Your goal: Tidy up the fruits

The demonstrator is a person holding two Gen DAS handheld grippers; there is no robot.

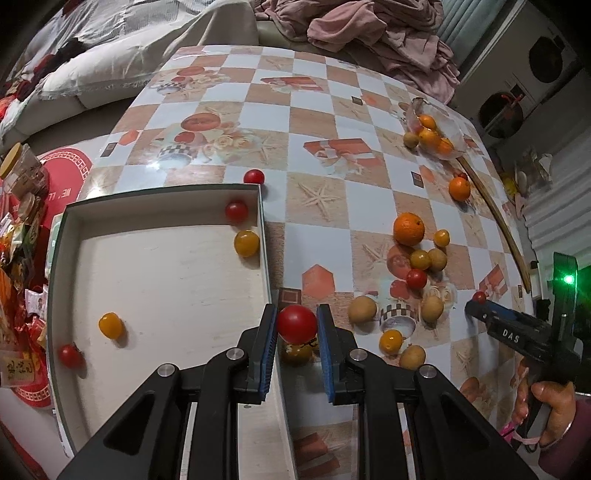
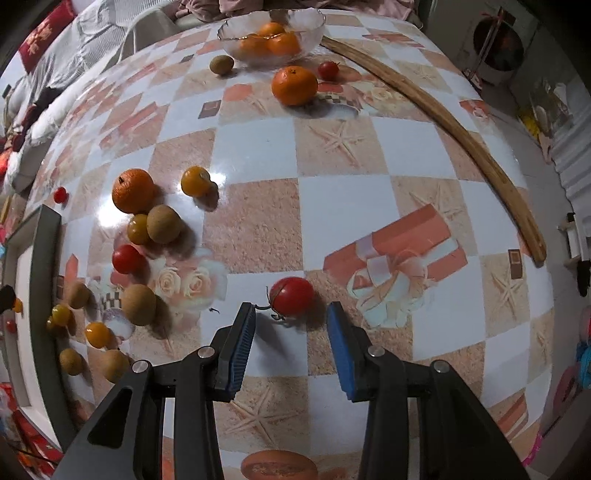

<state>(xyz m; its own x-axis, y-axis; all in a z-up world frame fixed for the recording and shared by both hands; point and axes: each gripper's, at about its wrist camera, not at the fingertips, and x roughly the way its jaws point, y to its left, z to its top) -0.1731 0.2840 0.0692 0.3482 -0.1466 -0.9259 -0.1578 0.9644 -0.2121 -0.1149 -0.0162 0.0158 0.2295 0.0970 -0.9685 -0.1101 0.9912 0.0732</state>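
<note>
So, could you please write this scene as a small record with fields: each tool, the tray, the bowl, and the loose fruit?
left tool: shut on a red cherry tomato, at the tray's right edge
right tool: open, pads on either side of a red tomato with a stem lying on the table, not touching it
tray: white, holds two red and two yellow tomatoes
glass bowl: holds oranges
loose on table: oranges, red and yellow tomatoes, brown round fruits
other: a long wooden stick near the far edge
</note>
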